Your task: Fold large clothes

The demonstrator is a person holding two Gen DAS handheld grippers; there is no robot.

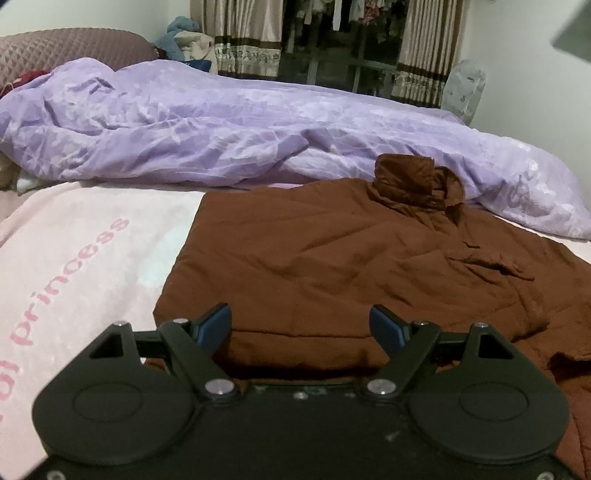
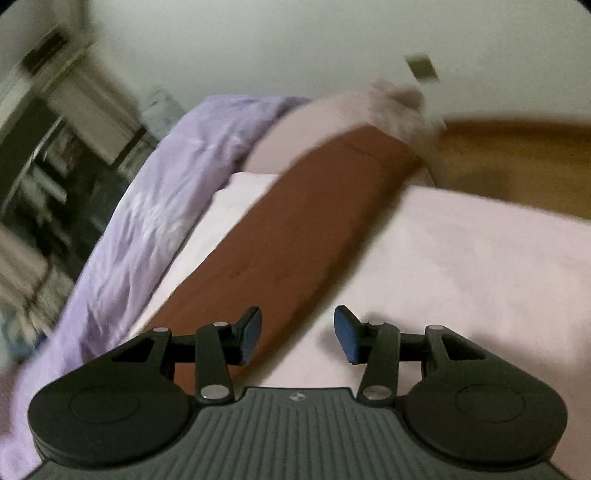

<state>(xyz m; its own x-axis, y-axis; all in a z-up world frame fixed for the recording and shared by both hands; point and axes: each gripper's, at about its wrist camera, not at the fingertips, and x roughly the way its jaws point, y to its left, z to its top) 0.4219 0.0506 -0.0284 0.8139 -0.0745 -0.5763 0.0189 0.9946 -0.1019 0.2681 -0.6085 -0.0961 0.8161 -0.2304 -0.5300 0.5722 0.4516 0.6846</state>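
Brown garment (image 1: 332, 258) spread flat on the bed's pink blanket (image 1: 85, 251), both jaws spread and empty.

Left gripper (image 1: 301, 326) view shows its collar beside a lilac duvet (image 1: 221, 129) and curtains (image 1: 243, 33); the blurred right gripper (image 2: 297, 332) view shows only a brown strip running to the wooden floor (image 2: 517, 158).

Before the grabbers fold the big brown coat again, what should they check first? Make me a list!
1. Left gripper fingers open and empty: ok.
2. Right gripper fingers apart, nothing pinched between them: ok.
3. Padded brown coat lying on the pale pink blanket: ok.
4. Coat smooth enough to fold: not ok, the collar stands bunched up and the right side is rumpled.
5. Crumpled purple quilt clear of the coat: not ok, the collar sits right against it.
6. Long brown strip, perhaps a sleeve, laid straight: cannot tell, the right wrist view is blurred.
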